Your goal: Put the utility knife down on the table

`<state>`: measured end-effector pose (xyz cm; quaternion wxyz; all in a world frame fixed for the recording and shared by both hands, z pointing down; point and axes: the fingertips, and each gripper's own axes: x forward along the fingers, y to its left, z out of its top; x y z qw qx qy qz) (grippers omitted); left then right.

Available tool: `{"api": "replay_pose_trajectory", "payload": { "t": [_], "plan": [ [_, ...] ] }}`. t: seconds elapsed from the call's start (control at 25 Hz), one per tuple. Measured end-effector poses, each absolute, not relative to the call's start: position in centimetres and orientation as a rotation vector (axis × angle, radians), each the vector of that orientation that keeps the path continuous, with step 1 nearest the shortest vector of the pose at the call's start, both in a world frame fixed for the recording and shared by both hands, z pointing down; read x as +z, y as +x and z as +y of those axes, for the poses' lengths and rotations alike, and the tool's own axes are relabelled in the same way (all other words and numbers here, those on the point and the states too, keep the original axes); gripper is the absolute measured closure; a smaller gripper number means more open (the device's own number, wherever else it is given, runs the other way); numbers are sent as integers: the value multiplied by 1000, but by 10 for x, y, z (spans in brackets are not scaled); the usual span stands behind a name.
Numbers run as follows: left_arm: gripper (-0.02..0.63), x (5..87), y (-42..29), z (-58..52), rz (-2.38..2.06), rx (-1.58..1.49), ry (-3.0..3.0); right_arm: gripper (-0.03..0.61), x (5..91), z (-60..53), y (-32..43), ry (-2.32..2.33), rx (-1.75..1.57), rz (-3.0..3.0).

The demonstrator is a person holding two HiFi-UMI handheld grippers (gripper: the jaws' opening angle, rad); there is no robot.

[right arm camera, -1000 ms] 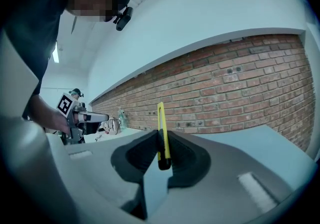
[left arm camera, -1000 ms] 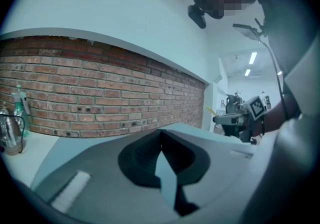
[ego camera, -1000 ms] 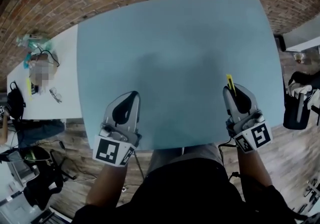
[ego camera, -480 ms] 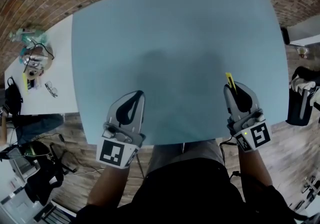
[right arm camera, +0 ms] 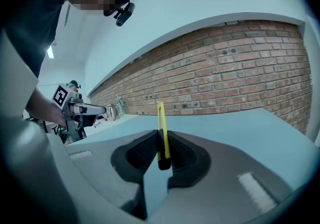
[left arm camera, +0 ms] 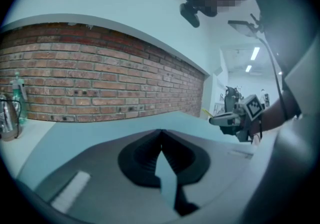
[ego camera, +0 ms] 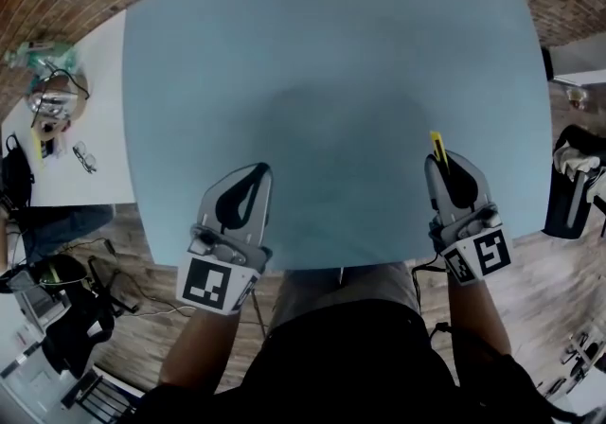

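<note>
Right hand-held gripper (ego camera: 447,162) is clamping the yellow utility knife (right arm camera: 161,123), its tip jutting forward above the blue worktop (ego camera: 331,81). Left hand-held gripper (ego camera: 256,171) is sitting pinched together, empty.

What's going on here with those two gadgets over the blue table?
A person at a blue table holds a pair of hand-held tongs in each hand. The right tongs are clamped on a slim yellow utility knife, which sticks out forward past their tips. The left tongs are closed and hold nothing. Both sit over the table's near edge. The knife has not yet been put down.
</note>
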<state>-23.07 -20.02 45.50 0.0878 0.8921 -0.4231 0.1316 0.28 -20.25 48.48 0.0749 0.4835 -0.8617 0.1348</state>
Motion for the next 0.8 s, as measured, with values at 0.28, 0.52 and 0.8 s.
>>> {"api": "replay_pose_trajectory", "payload": {
  "t": [0.28,0.52,0.8],
  "plan": [
    [624,467,-223,-200,-1260,421,2620,522,506,-206,12,1436,464,-2564],
    [624,468,-213,-204,-1262,390,2535,522,524,-206,13,1430,532,-2546],
    [624,481,-214,-206,-1264,410,2520,522,543,-210,10,1398,587,-2534]
  ]
}}
